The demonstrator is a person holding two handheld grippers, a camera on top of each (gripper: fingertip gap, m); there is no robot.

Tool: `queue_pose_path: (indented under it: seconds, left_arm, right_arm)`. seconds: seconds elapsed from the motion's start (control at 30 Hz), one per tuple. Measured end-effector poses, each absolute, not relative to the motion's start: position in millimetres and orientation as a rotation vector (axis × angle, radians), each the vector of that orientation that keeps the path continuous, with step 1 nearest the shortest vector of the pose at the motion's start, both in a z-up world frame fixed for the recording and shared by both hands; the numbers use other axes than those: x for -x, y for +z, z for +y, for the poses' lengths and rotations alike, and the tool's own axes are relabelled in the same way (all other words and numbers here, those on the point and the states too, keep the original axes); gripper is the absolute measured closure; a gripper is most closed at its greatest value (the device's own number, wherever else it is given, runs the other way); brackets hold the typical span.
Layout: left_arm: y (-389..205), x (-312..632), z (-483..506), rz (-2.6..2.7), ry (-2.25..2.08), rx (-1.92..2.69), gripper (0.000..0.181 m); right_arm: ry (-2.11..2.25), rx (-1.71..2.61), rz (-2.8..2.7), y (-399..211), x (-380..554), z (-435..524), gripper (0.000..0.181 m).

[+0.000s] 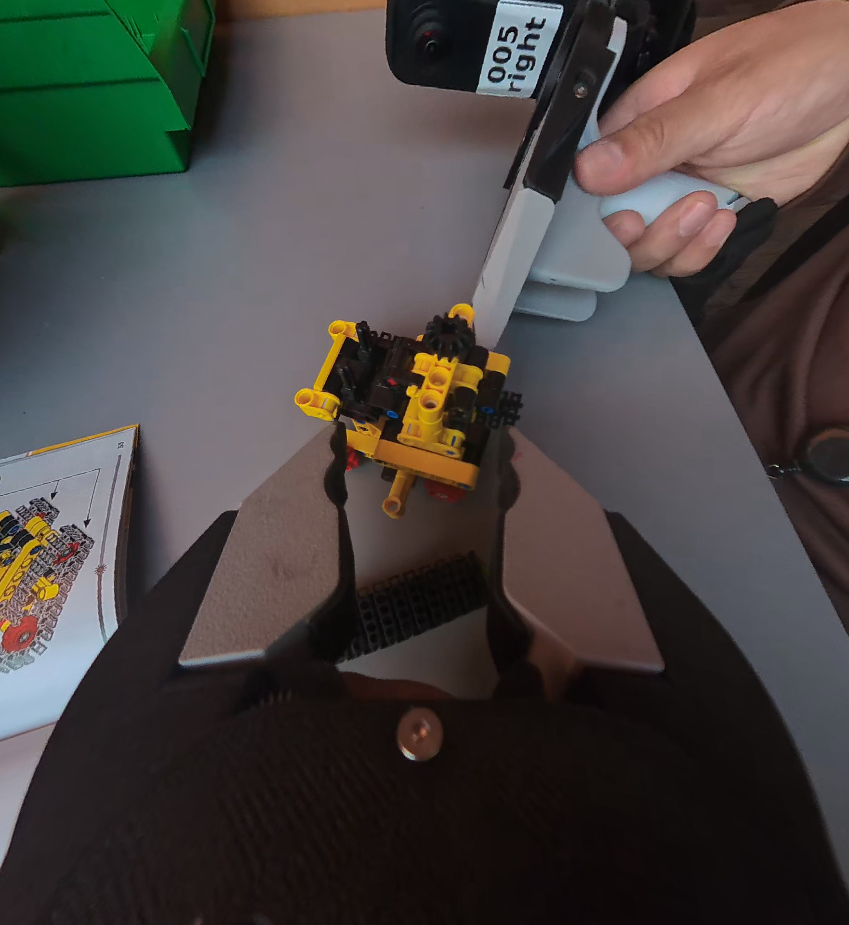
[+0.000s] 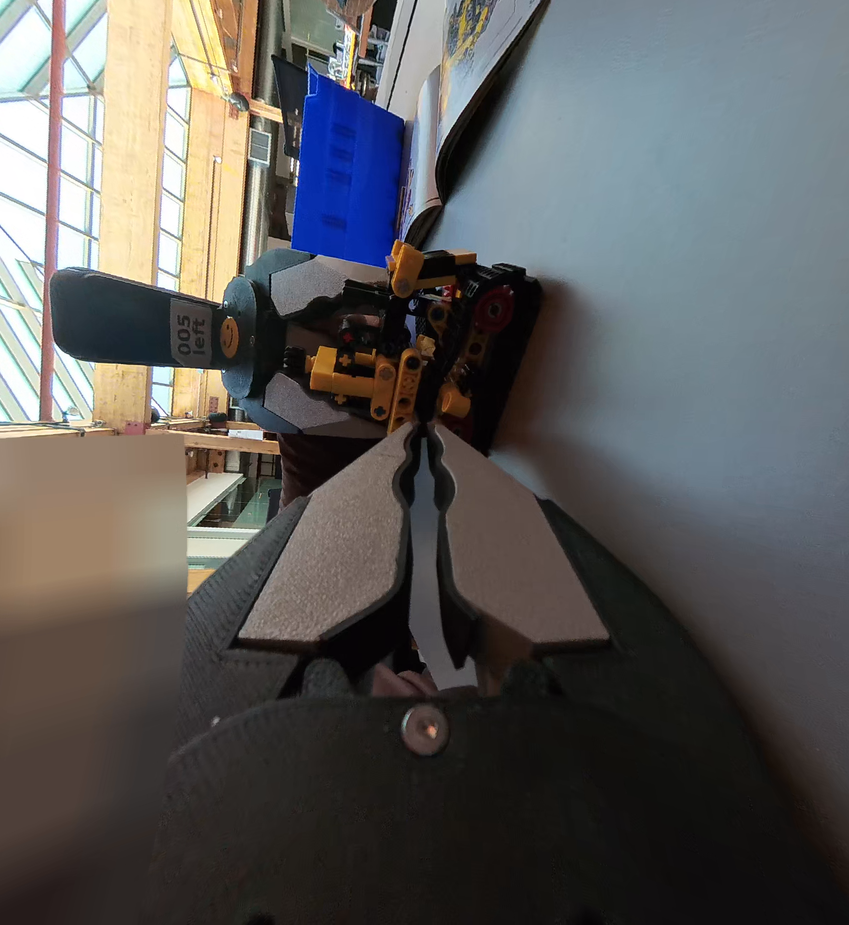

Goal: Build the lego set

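Resting on a plain grey table, the yellow-and-black model sits near the edge closest to you, and your two grippers meet it from different sides. To the left of it lies an open booklet with a drawing of the finished vehicle, and green bins stand at the far left corner. A loose black track strip lies on the table between your left fingers, closer to the camera than the model. The right wrist view is rolled on its side; it shows a blue bin beyond the model, and behind that a hall with timber beams and tall glazed windows. Your left gripper is spread wide, with its tips at the model's near corners on either side of the yellow frame; whether they press on it or only frame it, you cannot tell. Your right gripper is almost closed, only a thin slit showing between the pads, and its tips sit against the model's side by a yellow beam; whether they pinch any piece is not clear. From the left wrist view, your right hand grips the white handle, and one white finger slants down to the model's far end beside a black gear.
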State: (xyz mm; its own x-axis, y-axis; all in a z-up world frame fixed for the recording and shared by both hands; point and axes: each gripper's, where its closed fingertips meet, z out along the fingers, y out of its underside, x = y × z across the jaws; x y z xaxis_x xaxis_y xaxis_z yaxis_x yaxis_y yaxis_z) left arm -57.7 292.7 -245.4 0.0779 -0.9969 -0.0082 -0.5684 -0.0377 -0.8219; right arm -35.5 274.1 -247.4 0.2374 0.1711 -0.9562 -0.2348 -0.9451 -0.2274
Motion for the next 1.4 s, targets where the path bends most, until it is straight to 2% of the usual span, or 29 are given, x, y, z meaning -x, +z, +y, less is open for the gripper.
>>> queue_pose_path:
  seconds: [0.93, 1.4]
  left_arm:
    - [-254, 64, 281, 1.516, -0.758, 1.759, 0.125]
    - [-255, 66, 281, 1.508, -0.726, 1.770, 0.125]
  right_arm:
    - [1.662, 2.294, -0.189, -254, 39, 263, 0.181]
    - [1.327, 2.260, -0.545, -254, 36, 270, 0.181]
